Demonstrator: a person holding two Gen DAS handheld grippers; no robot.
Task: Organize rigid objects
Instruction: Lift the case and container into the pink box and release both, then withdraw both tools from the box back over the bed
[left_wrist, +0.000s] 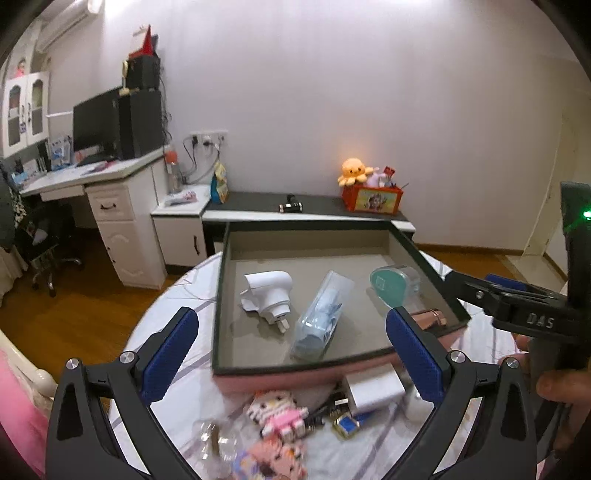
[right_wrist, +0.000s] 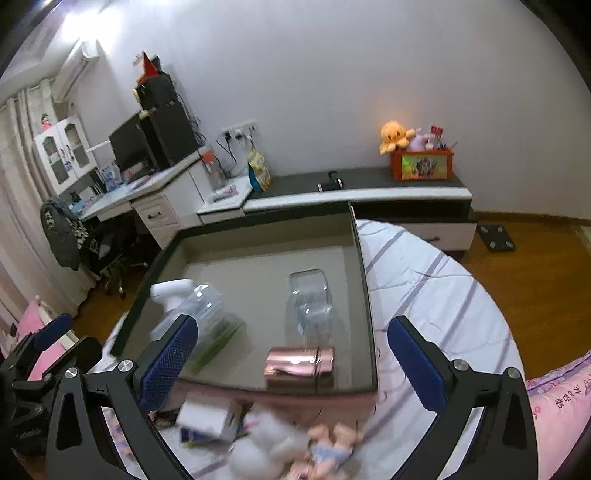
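Note:
A dark-rimmed tray (left_wrist: 424, 254) with a pink side sits on the round table. In it lie a white plug-like device (left_wrist: 267, 295), a clear tube with blue contents (left_wrist: 321, 317), a teal-capped clear case (left_wrist: 395, 284) and a rose-gold cylinder (right_wrist: 300, 367). My left gripper (left_wrist: 291, 354) is open and empty above the tray's near edge. My right gripper (right_wrist: 291, 363) is open and empty, over the tray's near edge by the cylinder; it also shows in the left wrist view (left_wrist: 491, 291). In front of the tray lie a white charger (left_wrist: 373, 391), a pink block figure (left_wrist: 280, 413) and small dolls (right_wrist: 332, 443).
A striped cloth (right_wrist: 424, 280) covers the table. A spray bottle (right_wrist: 192, 306) lies in the tray's left part. Behind are a low dark cabinet (right_wrist: 369, 184) with an orange toy box (right_wrist: 423, 164) and a white desk (left_wrist: 92, 177) with a monitor. Pink bedding (right_wrist: 561, 413) is at right.

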